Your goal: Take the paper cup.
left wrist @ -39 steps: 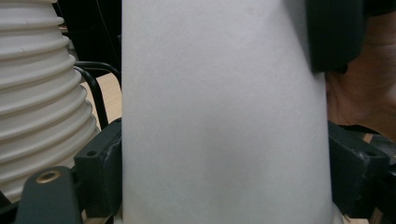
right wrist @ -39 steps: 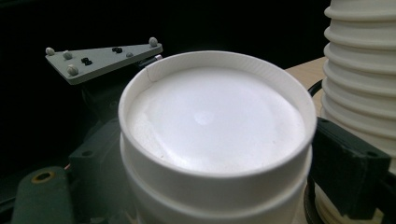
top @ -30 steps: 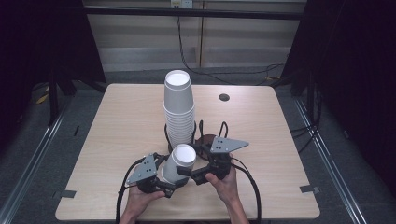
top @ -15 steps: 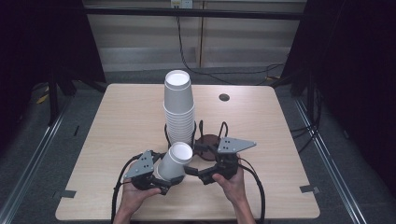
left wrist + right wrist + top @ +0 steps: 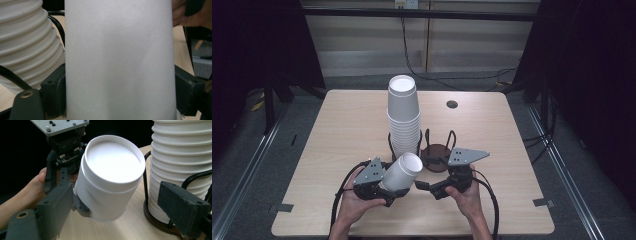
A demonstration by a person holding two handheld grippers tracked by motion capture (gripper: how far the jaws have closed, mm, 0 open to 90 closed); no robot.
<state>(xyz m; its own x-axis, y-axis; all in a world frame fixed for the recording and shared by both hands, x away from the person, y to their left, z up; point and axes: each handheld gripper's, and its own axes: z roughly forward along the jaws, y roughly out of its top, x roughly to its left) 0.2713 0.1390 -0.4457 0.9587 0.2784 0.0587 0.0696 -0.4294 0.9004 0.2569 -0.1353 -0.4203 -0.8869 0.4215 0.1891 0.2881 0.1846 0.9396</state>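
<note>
A single white foam cup (image 5: 404, 172) lies tilted on its side above the table, its closed end toward my right gripper (image 5: 427, 187). My left gripper (image 5: 393, 190) is shut on the cup's wall, and its jaws have just been closing on it. In the left gripper view the cup (image 5: 117, 60) stands between both black pads (image 5: 53, 92). The right gripper view shows the cup (image 5: 110, 177) just ahead of my right gripper (image 5: 120, 207), which is open and apart from it. A tall stack of white cups (image 5: 403, 115) stands in a wire holder behind.
A second wire holder with a brown base (image 5: 435, 152) stands beside the stack, with no cups in it. A small dark grommet (image 5: 452, 104) sits near the table's far edge. Cables trail from both grippers toward the near edge. The stack (image 5: 180, 157) rises close on my right gripper's right.
The cup has tipped slightly more onto its side in the left gripper. The right gripper has drawn a little away from the cup to the right.
</note>
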